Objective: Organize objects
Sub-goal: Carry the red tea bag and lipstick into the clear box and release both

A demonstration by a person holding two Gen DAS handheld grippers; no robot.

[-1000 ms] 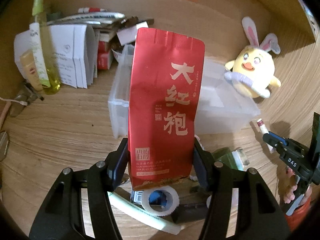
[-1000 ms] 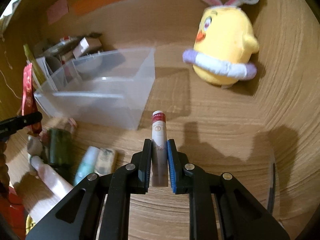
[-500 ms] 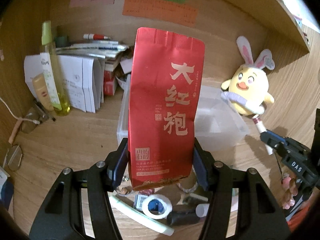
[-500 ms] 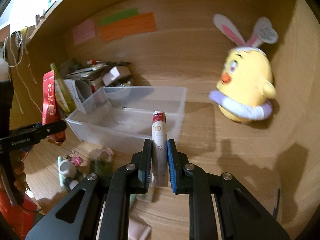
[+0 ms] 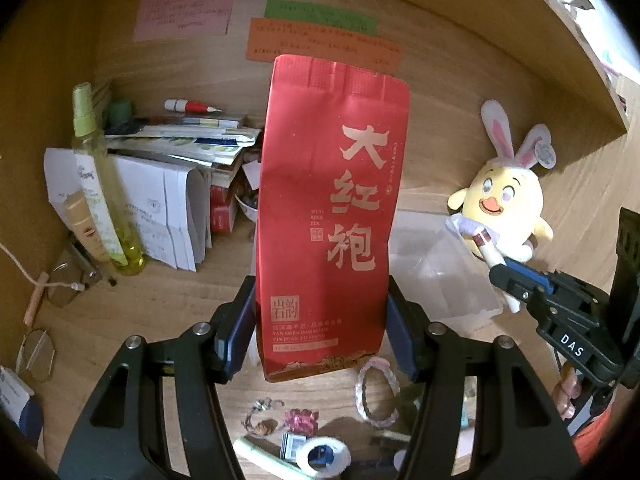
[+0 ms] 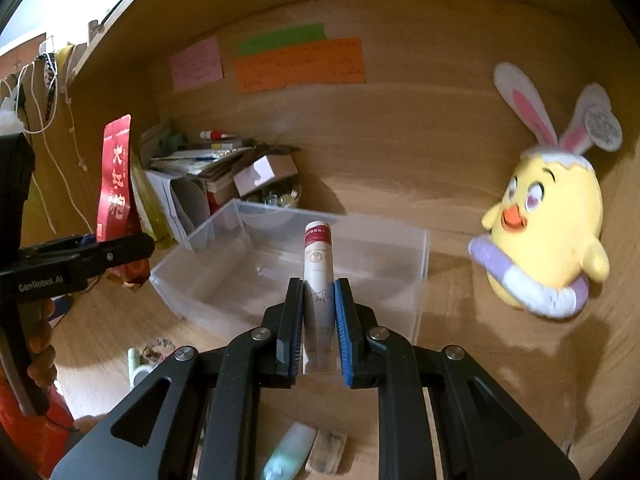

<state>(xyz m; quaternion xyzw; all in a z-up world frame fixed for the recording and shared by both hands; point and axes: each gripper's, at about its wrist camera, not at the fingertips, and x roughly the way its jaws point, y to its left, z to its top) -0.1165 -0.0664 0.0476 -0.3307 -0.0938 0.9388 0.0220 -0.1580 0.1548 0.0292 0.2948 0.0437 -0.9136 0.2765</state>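
My left gripper (image 5: 320,332) is shut on a red tea pouch (image 5: 332,216) with gold Chinese characters, held upright above the desk. The pouch also shows at the left of the right wrist view (image 6: 117,184). My right gripper (image 6: 318,328) is shut on a white tube with a red cap (image 6: 318,280), held upright above the near side of the clear plastic bin (image 6: 422,264). In the left wrist view the tube (image 5: 490,252) and right gripper (image 5: 520,284) are at the right, and the bin (image 5: 440,268) is mostly hidden behind the pouch.
A yellow chick plush with bunny ears (image 6: 548,224) leans at the right. A green spray bottle (image 5: 100,188), papers (image 5: 160,208) and boxes pile at the back left. A bracelet (image 5: 378,388), tape roll (image 5: 324,454), glasses (image 5: 38,354) and small items lie on the desk below.
Both grippers have risen with their objects. The desk clutter has dropped lower in view, and the sticky notes on the back wall have come into sight.
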